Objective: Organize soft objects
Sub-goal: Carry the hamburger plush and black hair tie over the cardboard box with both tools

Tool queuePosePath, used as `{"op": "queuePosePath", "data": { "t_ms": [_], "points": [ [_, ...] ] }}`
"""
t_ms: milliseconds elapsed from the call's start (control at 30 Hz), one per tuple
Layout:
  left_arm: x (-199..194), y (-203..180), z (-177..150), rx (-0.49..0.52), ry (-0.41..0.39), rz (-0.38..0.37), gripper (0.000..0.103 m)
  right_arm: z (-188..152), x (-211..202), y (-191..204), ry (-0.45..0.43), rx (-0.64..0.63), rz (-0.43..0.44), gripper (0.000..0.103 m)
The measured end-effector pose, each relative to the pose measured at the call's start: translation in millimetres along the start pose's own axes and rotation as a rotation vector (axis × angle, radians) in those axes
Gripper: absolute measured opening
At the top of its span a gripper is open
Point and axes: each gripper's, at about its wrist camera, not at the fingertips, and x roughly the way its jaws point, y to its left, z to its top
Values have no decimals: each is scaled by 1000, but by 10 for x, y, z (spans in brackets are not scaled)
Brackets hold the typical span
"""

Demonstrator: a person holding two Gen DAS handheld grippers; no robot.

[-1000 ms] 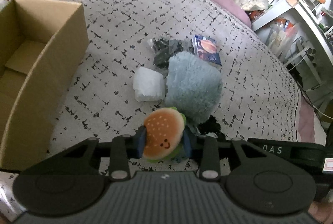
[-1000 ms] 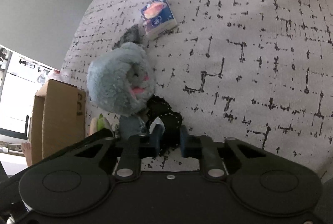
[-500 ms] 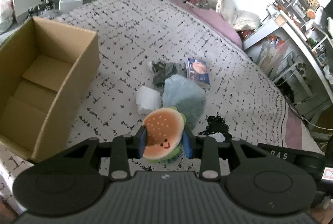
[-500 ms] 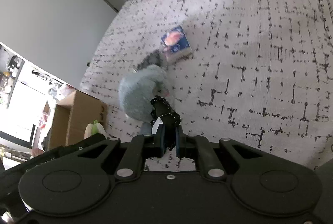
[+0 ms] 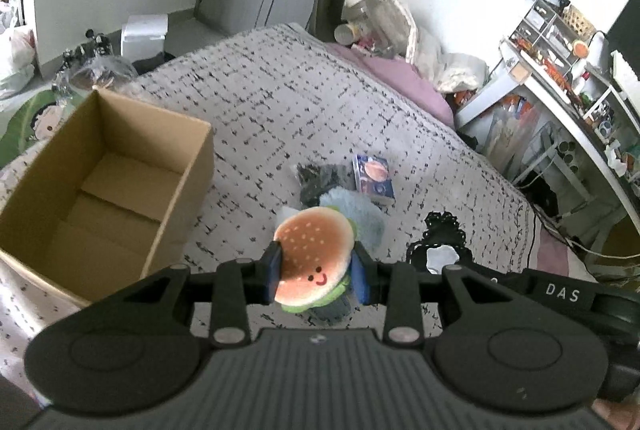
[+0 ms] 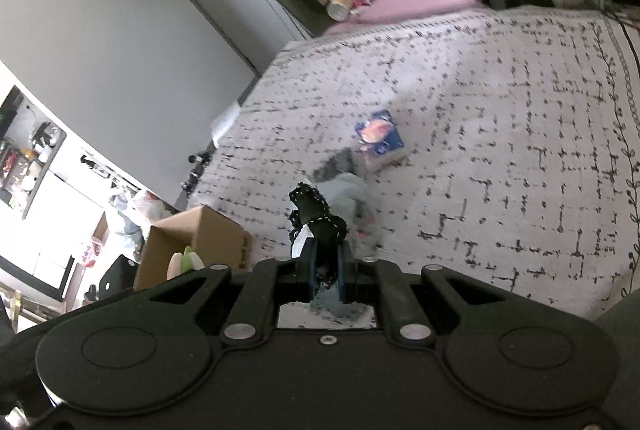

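So right now I've got 1 thing in each hand. My left gripper is clamped on the round plush hamburger toy with the little smiley face, pinched across its sides so the bun squishes a bit but can't slip out. It hangs in the air just past my fingertips, well above the bed. My right gripper is squeezed nearly closed on the black lacy fabric piece with the white tag, which sticks up floppy out of the jaws because it's so thin and limp.

The open brown cardboard box sits ahead and to the left of my left gripper, and looks empty inside, so I figure that's where both soft things are headed. Still lying on the grey patterned bedspread, straight ahead of the burger: the fluffy light-blue plush, a dark crinkly bag and the small blue tissue pack with an orange picture. From the right side the same fluffy plush and tissue pack sit beyond the lace.

Compared with 1 second ago, both grippers have come way up. The bed pile looks much smaller now, the whole box is in view instead of only a corner, and the lace has lifted clear of the bedspread. My grip on both hasn't changed, just height and a tilt toward the box.
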Motion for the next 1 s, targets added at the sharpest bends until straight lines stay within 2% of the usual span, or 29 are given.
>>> {"op": "queuePosePath", "data": {
  "t_ms": [533,1000],
  "points": [
    [-386,261,158,-8,-77,14,35,-17,-158,481,-73,-63,58,10],
    [-507,709,258,-66,-111,32,35,-100,-49,956,-80,-134,84,10]
  ]
}}
